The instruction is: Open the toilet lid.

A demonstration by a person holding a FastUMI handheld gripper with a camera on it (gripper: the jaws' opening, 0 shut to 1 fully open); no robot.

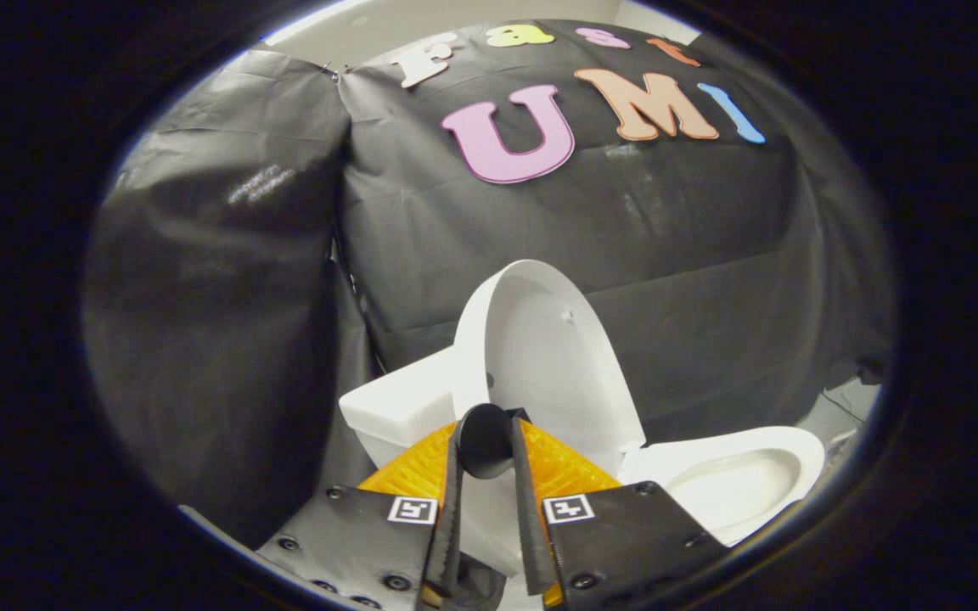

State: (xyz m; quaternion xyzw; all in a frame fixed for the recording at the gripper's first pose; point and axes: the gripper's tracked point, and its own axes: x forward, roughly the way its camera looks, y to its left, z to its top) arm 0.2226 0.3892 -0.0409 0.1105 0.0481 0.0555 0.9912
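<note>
The hand-held gripper [489,441] sits low in the gripper view, its two fingers [452,501] running forward close together with only a narrow gap left between them. At their tips they pinch a small dark round knob [484,437], one finger on each side of it, so the hand-held gripper is closed on that knob. Whether the knob is fixed to the lid cannot be told for sure, though it lies right against the lid's lower edge. Each finger base carries a small square black-and-white marker [412,510].

Just beyond the fingertips stands the toilet lid [548,356], white and oval. It is raised, standing nearly upright and tilted a little, its hollow inner face turned toward the camera. To the left of the lid, and touching its base, is the white toilet tank [396,407]. To the right of the lid, lower down, lies the uncovered toilet bowl [744,484] with its white rim and pale hollow open to view.

Behind the toilet hangs creased black cloth [455,229] as the booth's wall, and another panel of the same cloth folds round on the left. A strip of pale wall [370,30] shows above the cloth.
</note>
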